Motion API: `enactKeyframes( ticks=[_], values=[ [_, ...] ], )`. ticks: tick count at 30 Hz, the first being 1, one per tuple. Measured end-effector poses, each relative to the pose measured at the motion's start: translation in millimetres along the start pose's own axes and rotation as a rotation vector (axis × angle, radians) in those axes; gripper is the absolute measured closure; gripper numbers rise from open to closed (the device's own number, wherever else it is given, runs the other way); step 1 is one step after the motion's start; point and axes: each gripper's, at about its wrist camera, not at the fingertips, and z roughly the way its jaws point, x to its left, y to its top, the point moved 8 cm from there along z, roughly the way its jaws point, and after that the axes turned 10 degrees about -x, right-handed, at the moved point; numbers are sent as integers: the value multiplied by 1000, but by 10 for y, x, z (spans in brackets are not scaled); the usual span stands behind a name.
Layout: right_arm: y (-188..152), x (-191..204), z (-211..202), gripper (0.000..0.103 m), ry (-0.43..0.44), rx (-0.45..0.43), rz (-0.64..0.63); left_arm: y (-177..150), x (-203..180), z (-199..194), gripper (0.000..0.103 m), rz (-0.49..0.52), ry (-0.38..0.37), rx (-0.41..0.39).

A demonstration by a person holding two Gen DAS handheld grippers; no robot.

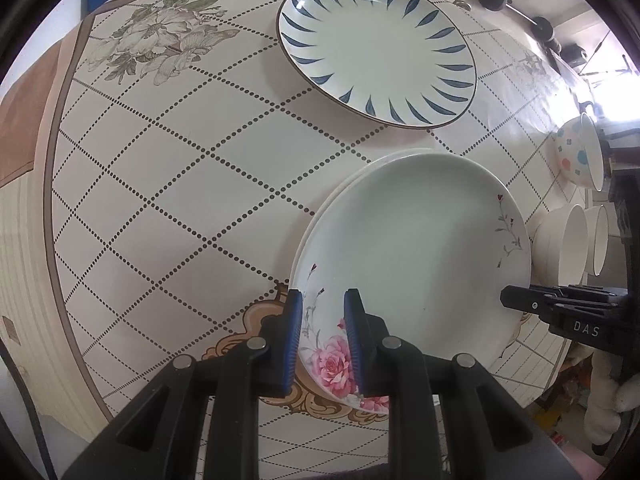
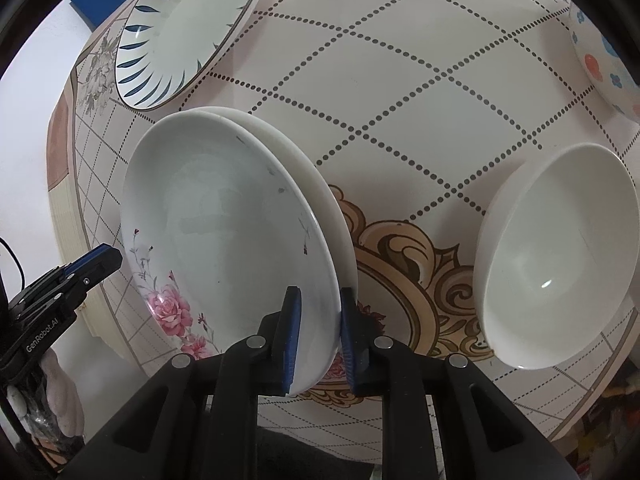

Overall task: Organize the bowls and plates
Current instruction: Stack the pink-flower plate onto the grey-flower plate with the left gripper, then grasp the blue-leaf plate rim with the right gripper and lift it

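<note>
A white plate with pink roses [image 1: 420, 248] [image 2: 224, 216] is held at two opposite edges, tilted over a plain white plate [image 1: 362, 172] [image 2: 296, 152] that lies on the table. My left gripper [image 1: 324, 296] is shut on its rose-painted rim; in the right wrist view the left gripper [image 2: 106, 256] shows at the plate's left. My right gripper [image 2: 320, 292] is shut on the far rim, its blue pads on either side of the edge; in the left wrist view the right gripper [image 1: 520, 300] comes in from the right.
A blue-leaf plate [image 1: 378, 50] [image 2: 188, 32] lies farther back on the patterned tablecloth [image 1: 180, 200] [image 2: 400, 80]. Stacked white bowls [image 1: 568, 244] [image 2: 556, 256] and a dotted bowl [image 1: 576, 156] [image 2: 600, 60] stand to the right. The table edge runs close on the left.
</note>
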Motion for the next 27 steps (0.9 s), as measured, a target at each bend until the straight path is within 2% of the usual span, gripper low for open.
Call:
enactKeyframes(
  ticks=[11, 17, 18, 21, 22, 24, 26, 27],
  values=[
    [1, -8, 16, 81, -42, 16, -12, -73, -219, 200, 83, 15, 31, 17],
    [-2, 46, -22, 79, -16, -6, -24, -32, -360, 128, 82, 21, 48, -25],
    [-6, 55, -54, 70, -11, -14, -26, -6, -372, 93, 82, 17, 51, -40],
    [16, 128, -191, 38, 17, -67, -43, 105, -390, -29, 70, 3, 70, -84],
    [45, 169, -245, 30, 29, -91, -54, 177, -344, -66, 63, -2, 83, -101],
    [60, 278, -334, 20, 51, -142, -79, 298, -333, -149, 56, -9, 110, -146],
    [131, 347, -423, 17, 66, -193, -103, 446, -277, -234, 44, -12, 128, -183],
    [175, 381, -464, 13, 70, -219, -110, 527, -233, -275, 43, -15, 134, -195]
  ],
)
